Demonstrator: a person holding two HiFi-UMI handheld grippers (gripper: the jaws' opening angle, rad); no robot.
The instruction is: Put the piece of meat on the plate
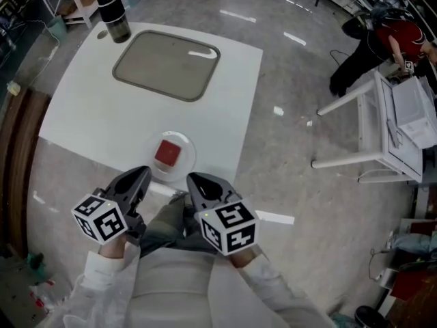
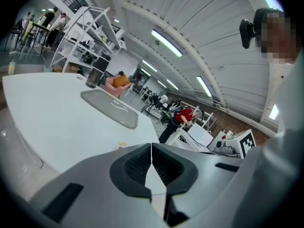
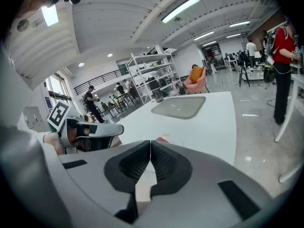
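Meat (image 1: 168, 153) lies on the plate (image 1: 189, 149) near the table (image 1: 102, 108) edge; left tongs (image 1: 143, 173) and right tongs (image 1: 194, 179) are both clenched.

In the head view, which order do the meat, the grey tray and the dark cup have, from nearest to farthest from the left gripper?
1. Meat, on the plate just ahead of the left gripper.
2. Grey tray, mid-table, farther ahead.
3. Dark cup, at the far left corner.

Bright, even light pours from ceiling strip lights (image 2: 166, 42). Glare streaks the polished floor (image 1: 295, 39). Both gripper views bulge fisheye, with black corners.
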